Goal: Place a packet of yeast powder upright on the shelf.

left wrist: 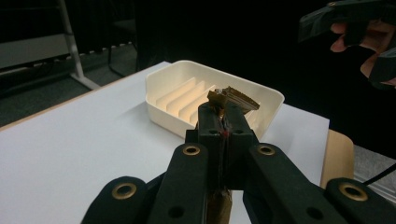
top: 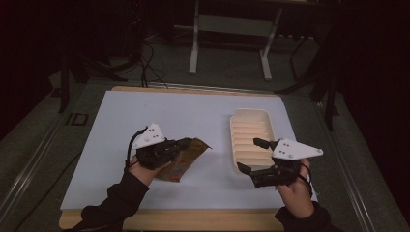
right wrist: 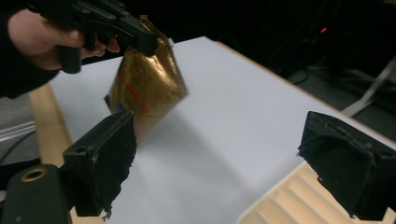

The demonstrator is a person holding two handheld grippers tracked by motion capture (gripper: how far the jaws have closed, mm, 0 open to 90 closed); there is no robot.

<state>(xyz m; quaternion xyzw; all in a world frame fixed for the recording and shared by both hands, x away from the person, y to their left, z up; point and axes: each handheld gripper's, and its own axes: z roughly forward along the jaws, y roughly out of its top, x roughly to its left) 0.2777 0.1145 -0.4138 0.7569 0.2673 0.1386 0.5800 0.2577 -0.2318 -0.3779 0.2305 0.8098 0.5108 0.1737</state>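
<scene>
Pouch: glossy gold foil, creased. Tray, right of centre: smooth cream plastic, prob. matt. Table sheet: matt white; wood edge seen at bottom.

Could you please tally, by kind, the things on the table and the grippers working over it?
Gold packets: 1, the gold packet, held by the left gripper
Cream trays: 1, the ribbed tray
Grippers: 2, the left one and the open right gripper
Total: 4

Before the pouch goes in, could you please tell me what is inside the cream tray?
The cream tray shows just its own raised ribs. Its near corner lies hidden behind the right gripper, whose jaws stand open.
</scene>
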